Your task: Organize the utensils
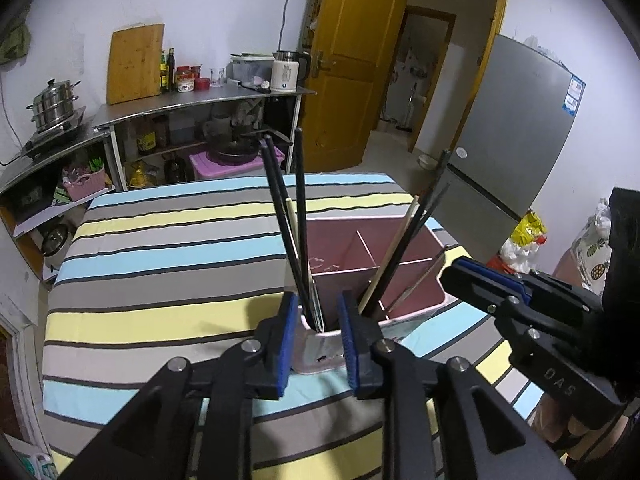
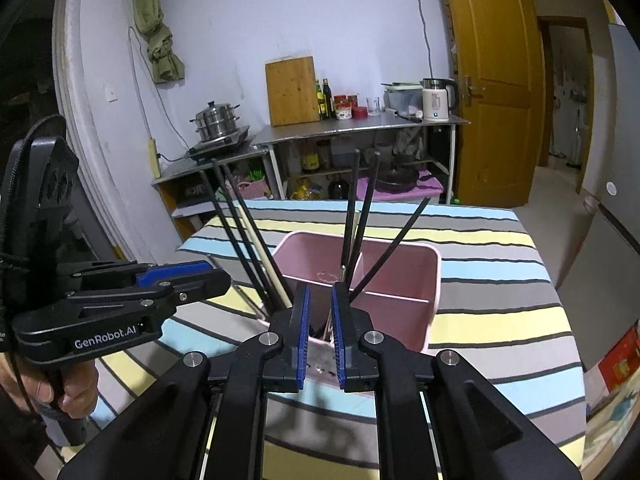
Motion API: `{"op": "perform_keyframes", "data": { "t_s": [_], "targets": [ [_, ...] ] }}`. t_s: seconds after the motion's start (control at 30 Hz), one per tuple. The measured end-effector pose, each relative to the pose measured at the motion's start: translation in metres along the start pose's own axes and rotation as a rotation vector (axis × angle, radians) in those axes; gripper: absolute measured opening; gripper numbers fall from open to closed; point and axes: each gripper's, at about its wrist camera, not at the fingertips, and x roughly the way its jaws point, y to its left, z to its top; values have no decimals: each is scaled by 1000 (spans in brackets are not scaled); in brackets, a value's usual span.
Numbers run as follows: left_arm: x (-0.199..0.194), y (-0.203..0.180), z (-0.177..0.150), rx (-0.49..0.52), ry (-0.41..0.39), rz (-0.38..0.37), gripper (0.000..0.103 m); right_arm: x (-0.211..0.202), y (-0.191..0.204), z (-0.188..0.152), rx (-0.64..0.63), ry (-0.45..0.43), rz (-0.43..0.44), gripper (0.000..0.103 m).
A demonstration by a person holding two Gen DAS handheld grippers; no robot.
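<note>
1. The left gripper (image 1: 314,336) stands slightly parted, its blue pads astride the near corner of the pink plastic divided utensil holder (image 1: 404,312), gripping nothing.
2. The right gripper (image 2: 319,330) is narrowly parted and empty.
3. Black chopsticks (image 1: 298,216) lean in the near compartments.
4. The holder sits on a striped tablecloth (image 1: 160,264).

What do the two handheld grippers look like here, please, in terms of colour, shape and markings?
Both the left gripper and the right gripper are matte black plastic linkages with silver pivot pins and ridged blue pads on the fingers. The left carries white "GenRobot.AI" lettering and a thin black cable; the right shows embossed "DAS".
</note>
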Motion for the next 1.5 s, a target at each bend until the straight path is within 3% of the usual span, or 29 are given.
{"op": "perform_keyframes", "data": {
  "t_s": [0.3, 0.43, 0.87, 1.03, 1.5],
  "targets": [
    [-32, -2, -20, -20, -52, 5, 28, -40, 7, -19, 4, -49, -3, 12],
    [-42, -6, -36, -17, -69, 25, 29, -52, 10, -34, 11, -52, -10, 17],
    [-69, -26, -94, -1, -89, 53, 30, -89, 23, -76, 9, -73, -37, 20],
    [-77, -37, -113, 18, -104, 64, 34, -96, 24, -97, 19, -66, -45, 23],
    [-88, -50, -146, 37, -150, 67, 34, -97, 25, -131, 20, -35, -59, 24]
  ]
}}
